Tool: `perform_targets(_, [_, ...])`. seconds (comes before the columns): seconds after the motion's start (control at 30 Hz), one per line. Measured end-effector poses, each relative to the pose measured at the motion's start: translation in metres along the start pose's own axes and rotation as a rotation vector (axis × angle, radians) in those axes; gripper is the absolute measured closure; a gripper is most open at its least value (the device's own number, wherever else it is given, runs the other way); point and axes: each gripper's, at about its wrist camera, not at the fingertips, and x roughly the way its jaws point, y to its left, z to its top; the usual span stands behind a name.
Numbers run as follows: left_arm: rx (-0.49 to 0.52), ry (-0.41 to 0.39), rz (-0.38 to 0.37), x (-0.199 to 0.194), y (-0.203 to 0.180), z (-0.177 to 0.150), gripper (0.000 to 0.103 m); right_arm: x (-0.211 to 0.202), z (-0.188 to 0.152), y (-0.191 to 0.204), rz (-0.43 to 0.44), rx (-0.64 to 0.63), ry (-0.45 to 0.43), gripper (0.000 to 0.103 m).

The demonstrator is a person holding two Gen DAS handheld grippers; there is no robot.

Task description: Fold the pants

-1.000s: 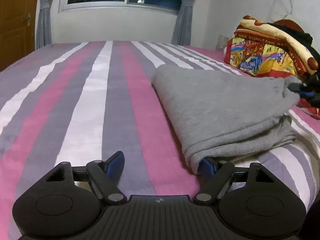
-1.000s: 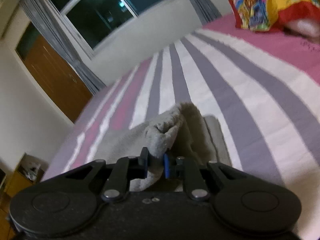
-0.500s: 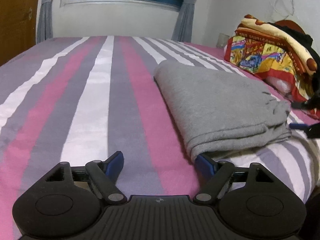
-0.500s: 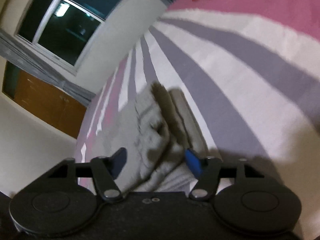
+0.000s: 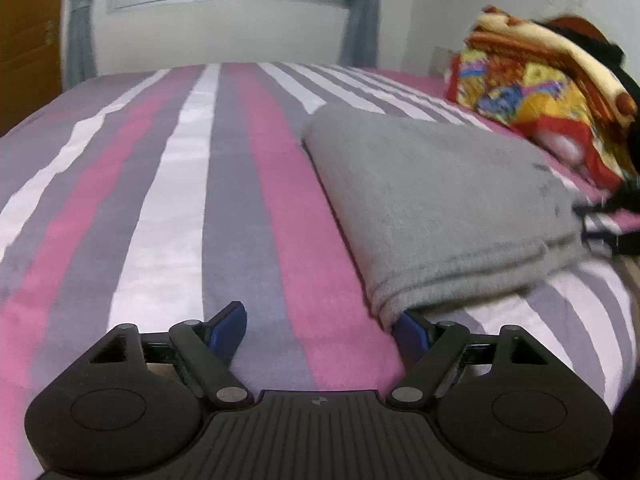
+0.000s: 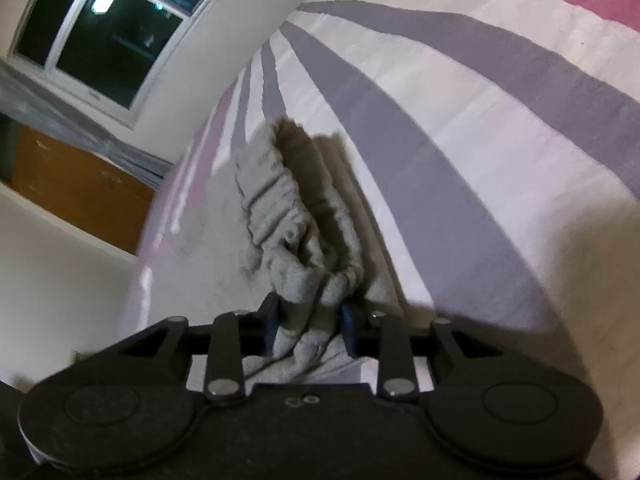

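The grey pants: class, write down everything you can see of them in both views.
The grey pants look like soft fleecy knit, folded into a flat stack of layers on the striped bedspread. The open left gripper has one finger at their near corner. The right gripper pinches a bunched, gathered edge, lifting it slightly.

Pants [image 5: 436, 200]: you see plain heather grey, no print; paler grey at the bunched edge in your right wrist view.
Bed cover [image 5: 176, 208]: you have lengthwise stripes of pink, white and muted purple-grey.
Blanket [image 5: 532, 92]: you see a busy patchwork print in yellow, red, blue and cream.
Left gripper [image 5: 320, 326]: your gripper is black, with blue pads on the jaws.
Right gripper [image 6: 310, 322]: yours is black too, with blue pads.
Curtains [image 5: 362, 8]: you see grey.
Door [image 6: 76, 188]: you see orange-brown wood.
Wall [image 5: 224, 36]: you see off-white.
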Motion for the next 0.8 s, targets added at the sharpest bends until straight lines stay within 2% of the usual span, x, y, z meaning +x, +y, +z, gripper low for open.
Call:
perform_targets(0.07, [0.031, -0.006, 0.012, -0.013, 0.005, 0.002, 0.024, -0.017, 0.002, 0.011, -0.049, -0.104, -0.068, 0.064])
perform_targets(0.17, [0.014, -0.083, 0.027, -0.029, 0.010, 0.021, 0.024, -0.022, 0.005, 0.031, -0.089, -0.278, -0.114, 0.064])
perform_targets(0.23, [-0.002, -0.112, 0.024, -0.023, 0.007, 0.041, 0.024, -0.013, 0.007, 0.048, -0.126, -0.379, -0.129, 0.062])
perform_targets(0.33, [-0.047, -0.119, -0.004, 0.001, 0.002, 0.068, 0.024, -0.001, 0.011, 0.066, -0.138, -0.467, -0.134, 0.062])
perform_targets(0.43, [-0.070, -0.094, -0.032, 0.028, -0.005, 0.078, 0.024, -0.003, 0.016, 0.071, -0.136, -0.514, -0.135, 0.065])
perform_targets(0.53, [-0.084, -0.091, -0.061, 0.037, -0.012, 0.069, 0.024, 0.002, 0.011, 0.072, -0.160, -0.567, -0.136, 0.062])
perform_targets(0.67, [-0.101, -0.074, -0.060, 0.043, -0.012, 0.056, 0.024, 0.005, 0.013, 0.066, -0.139, -0.551, -0.117, 0.061])
perform_targets(0.8, [-0.158, -0.065, -0.067, 0.052, 0.001, 0.062, 0.024, 0.014, 0.018, 0.065, -0.118, -0.551, -0.084, 0.065])
